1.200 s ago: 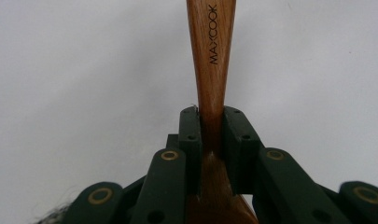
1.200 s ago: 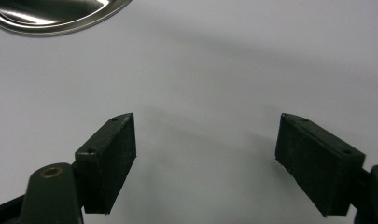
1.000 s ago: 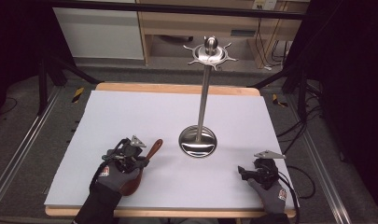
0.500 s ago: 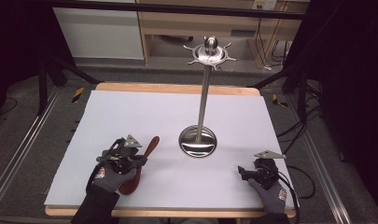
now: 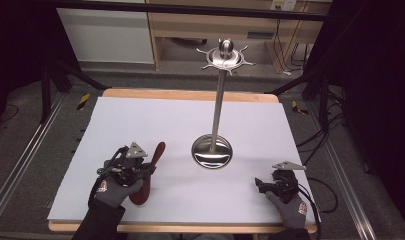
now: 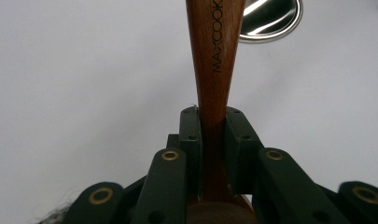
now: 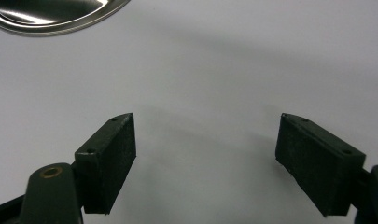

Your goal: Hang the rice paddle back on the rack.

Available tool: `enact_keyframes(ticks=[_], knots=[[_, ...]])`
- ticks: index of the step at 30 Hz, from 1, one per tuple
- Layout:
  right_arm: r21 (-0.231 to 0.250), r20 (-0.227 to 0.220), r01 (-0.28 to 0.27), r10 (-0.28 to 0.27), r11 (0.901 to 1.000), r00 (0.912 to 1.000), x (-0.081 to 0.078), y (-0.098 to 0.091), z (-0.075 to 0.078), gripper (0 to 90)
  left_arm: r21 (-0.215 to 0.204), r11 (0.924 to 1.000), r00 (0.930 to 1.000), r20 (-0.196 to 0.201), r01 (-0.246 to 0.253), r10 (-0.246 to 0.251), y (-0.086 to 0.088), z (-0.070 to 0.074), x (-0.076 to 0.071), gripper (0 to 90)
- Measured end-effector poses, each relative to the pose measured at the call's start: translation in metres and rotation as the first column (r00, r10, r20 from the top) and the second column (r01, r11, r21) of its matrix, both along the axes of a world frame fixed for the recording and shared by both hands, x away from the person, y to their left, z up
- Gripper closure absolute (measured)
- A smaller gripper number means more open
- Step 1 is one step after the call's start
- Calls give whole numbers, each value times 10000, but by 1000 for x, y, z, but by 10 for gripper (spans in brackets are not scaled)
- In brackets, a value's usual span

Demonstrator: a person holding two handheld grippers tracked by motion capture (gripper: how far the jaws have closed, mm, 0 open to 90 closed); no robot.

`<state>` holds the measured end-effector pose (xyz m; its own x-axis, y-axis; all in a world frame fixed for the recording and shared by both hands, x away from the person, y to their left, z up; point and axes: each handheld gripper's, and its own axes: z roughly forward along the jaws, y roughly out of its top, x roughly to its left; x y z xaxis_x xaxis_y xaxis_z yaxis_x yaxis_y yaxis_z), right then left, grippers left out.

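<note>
Wooden spoon [image 5: 149,170] is clenched at its handle neck by the left gripper [image 5: 132,164], drawn slightly nearer the person than a second ago; a lift toward the steel stand [image 5: 213,150] is judged pending. "MAXCOOK" is read on the handle. The right gripper [image 5: 270,184] rests released, empty.

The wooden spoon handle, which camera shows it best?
The left gripper view: the wooden spoon handle runs up close from between the shut jaws, lettering readable. The high view shows it small beside the left gripper.
</note>
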<state>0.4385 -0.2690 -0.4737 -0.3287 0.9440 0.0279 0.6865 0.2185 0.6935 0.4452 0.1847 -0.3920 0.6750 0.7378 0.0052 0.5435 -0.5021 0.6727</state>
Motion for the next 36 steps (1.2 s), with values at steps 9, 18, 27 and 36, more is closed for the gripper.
enact_keyframes(ticks=[9,18,27,36], knots=[[123,-5,34,-34,9999,10000,-1,0,1,205,-550,9984,9982,570,-137,169,5,16,-2,781],[76,74,63,-64,10000,10000,-1,0,1,204,-1427,9895,9922,1179,-246,416,8,30,-2,780],[22,148,45,-45,10000,9999,-1,-1,1,204,-2194,9756,9800,1933,-38,472,4,49,-3,780],[81,220,65,-67,9999,9997,-1,-1,2,202,-2678,9632,9691,2427,224,449,0,67,-3,780]])
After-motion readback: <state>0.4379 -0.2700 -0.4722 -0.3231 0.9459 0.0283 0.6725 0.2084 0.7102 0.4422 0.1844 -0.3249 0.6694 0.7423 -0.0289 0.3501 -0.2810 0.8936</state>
